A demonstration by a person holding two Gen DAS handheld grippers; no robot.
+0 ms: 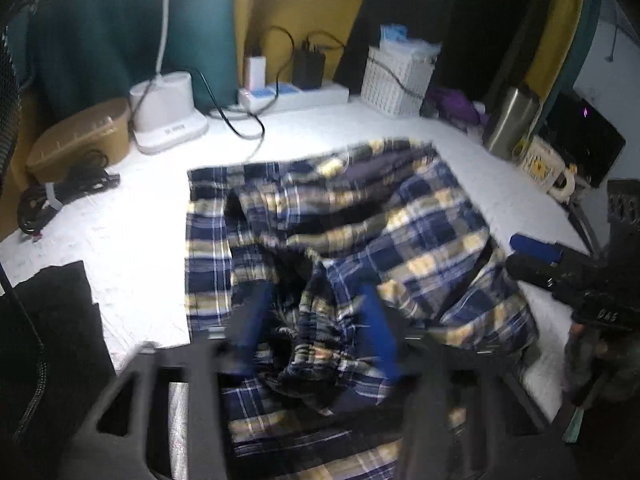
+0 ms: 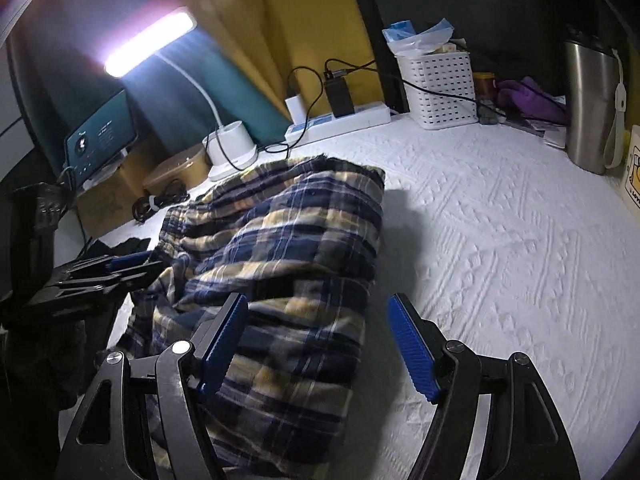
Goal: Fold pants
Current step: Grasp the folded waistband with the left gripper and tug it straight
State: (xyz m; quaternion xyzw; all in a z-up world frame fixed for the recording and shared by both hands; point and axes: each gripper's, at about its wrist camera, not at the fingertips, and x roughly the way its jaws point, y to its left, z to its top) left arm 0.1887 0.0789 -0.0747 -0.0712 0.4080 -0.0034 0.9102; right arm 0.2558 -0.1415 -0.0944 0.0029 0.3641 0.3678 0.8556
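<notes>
- White textured surface (image 2: 500, 240) fills most of both views, lit by a lamp bar (image 2: 150, 42) upper left in the right wrist view.
- Plaid pants (image 2: 288, 240), blue/yellow check, lie in a bunched heap centre-left on the surface; centre in the left wrist view.
- Left tongs (image 1: 316, 328) at lower centre of their own view, angled down, blue pads pinching a gathered wad of pants fabric; frame is blurred.
- Right tongs (image 2: 318, 344) at bottom centre, spread wide; left pad over the pants' edge, right pad over bare surface, nothing gripped.
- Steel flask (image 2: 592, 108) at right edge; white basket (image 2: 438, 84) and power strip (image 2: 340, 120) along the back.
- Small screen (image 2: 102, 132) at left, text unreadable.
- Mug (image 1: 544, 168) at right, print illegible.
</notes>
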